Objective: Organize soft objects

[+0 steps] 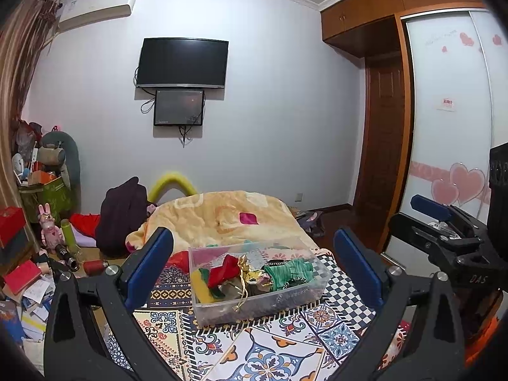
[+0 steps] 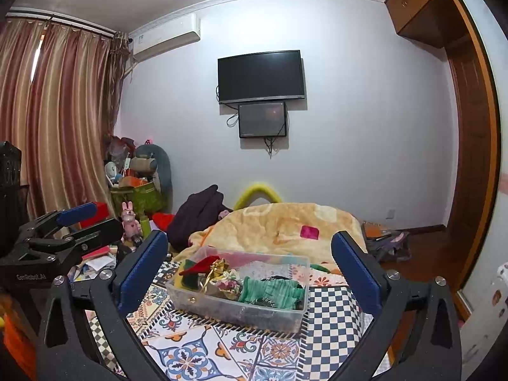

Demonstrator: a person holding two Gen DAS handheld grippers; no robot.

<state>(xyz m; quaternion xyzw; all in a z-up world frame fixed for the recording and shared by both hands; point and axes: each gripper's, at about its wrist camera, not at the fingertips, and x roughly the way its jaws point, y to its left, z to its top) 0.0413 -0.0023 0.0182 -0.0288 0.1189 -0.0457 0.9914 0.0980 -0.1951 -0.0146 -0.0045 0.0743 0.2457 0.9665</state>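
From the left wrist view, the left gripper (image 1: 254,266) is spread wide and holds nothing; the clear plastic bin (image 1: 285,301) of soft objects sits between its fingers, farther off on the patterned cloth (image 1: 270,349). The red fabric piece (image 1: 223,270) lies at the bin's left.

From the right wrist view, the right gripper (image 2: 249,268) is likewise released and empty. The green pleated cloth (image 2: 273,290) lies at the bin's right. Tangled items could drag neighbours out when one is lifted.
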